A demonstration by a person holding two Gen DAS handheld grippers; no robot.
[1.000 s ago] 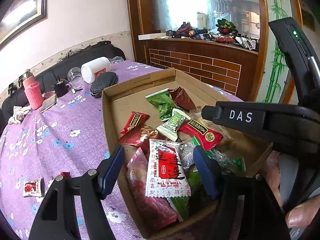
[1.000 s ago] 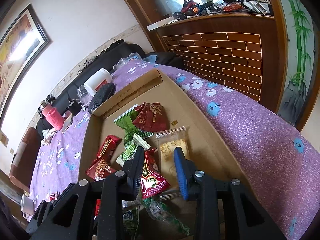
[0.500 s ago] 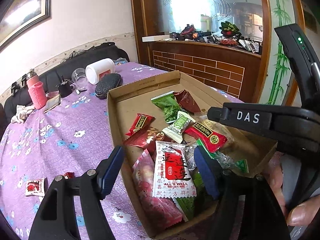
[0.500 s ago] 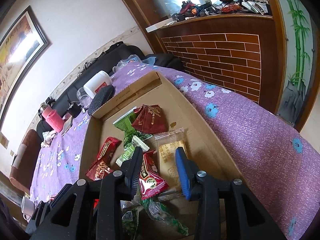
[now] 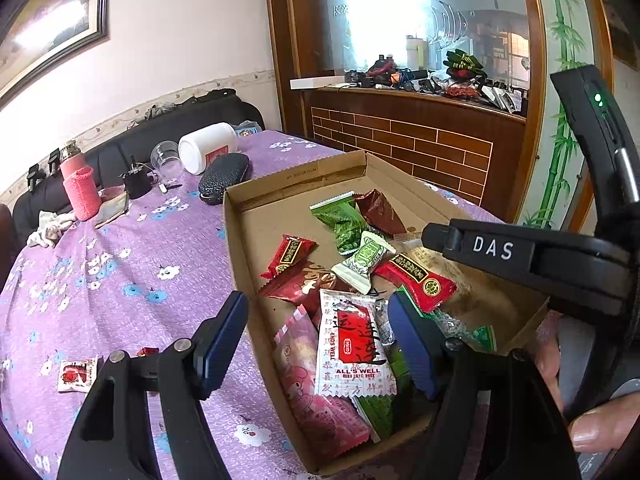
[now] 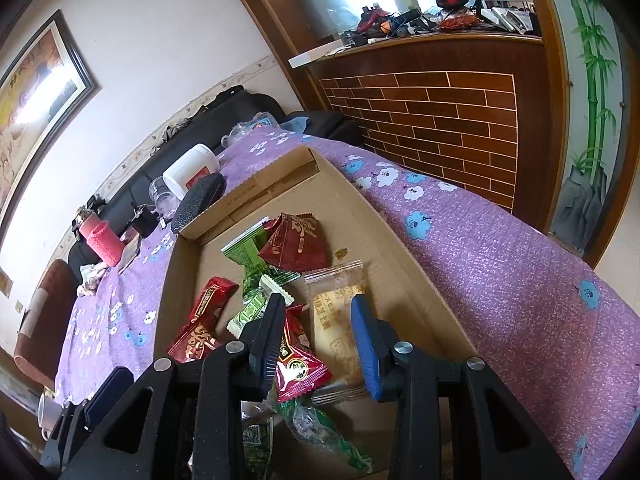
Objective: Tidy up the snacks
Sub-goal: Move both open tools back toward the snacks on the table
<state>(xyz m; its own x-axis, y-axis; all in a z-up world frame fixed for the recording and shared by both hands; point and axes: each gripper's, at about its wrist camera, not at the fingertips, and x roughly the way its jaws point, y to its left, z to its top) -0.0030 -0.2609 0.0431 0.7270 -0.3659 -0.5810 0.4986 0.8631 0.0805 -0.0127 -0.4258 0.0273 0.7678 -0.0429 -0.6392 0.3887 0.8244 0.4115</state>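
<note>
Purple-clothed tabletop (image 5: 120, 280) is carrying a cardboard box (image 5: 256, 240) of snacks; both grippers, left (image 5: 318, 340) and right (image 6: 316, 332), are hovering, jaws apart, empty. Next: likely picking a packet.

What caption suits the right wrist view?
Open right gripper poised over a red snack packet in a cardboard box.

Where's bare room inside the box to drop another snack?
The cardboard box has bare floor along its far wall, behind the green packet, and along its right wall beside the clear biscuit packet. The near end around the ALL'S WELL packet is piled up.
</note>
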